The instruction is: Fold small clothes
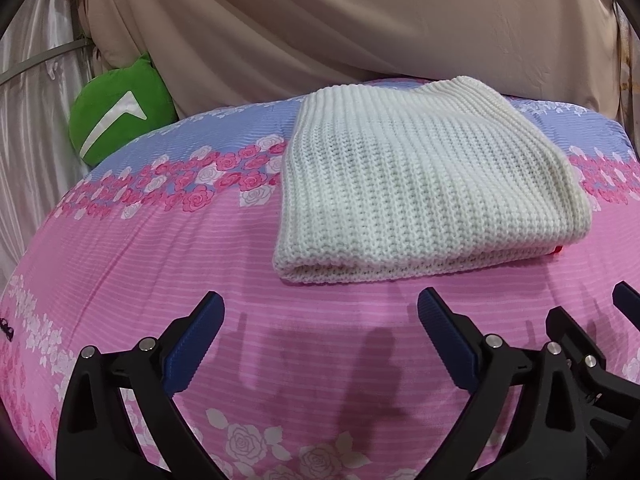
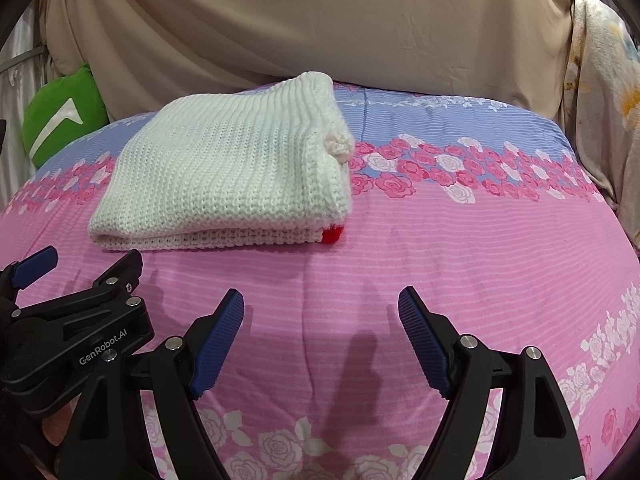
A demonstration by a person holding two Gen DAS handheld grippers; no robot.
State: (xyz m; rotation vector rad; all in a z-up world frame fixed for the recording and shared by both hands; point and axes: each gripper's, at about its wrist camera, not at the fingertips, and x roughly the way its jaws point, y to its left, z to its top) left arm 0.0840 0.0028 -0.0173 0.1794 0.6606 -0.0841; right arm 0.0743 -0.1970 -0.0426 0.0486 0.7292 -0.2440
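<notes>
A white knitted garment [image 1: 420, 184] lies folded into a thick rectangle on the pink flowered bedsheet [image 1: 160, 264]. It also shows in the right wrist view [image 2: 228, 172], with a small red patch [image 2: 333, 235] at its near right corner. My left gripper [image 1: 320, 316] is open and empty, just in front of the garment's near edge. My right gripper [image 2: 320, 308] is open and empty, in front of and to the right of the garment. The left gripper also shows at the left of the right wrist view [image 2: 76, 264].
A green plush cushion [image 1: 120, 116] sits at the bed's far left corner; it shows in the right wrist view too [image 2: 60, 116]. Beige draped cloth [image 1: 360, 20] hangs behind the bed. A flowered cloth [image 2: 600, 100] hangs at the far right.
</notes>
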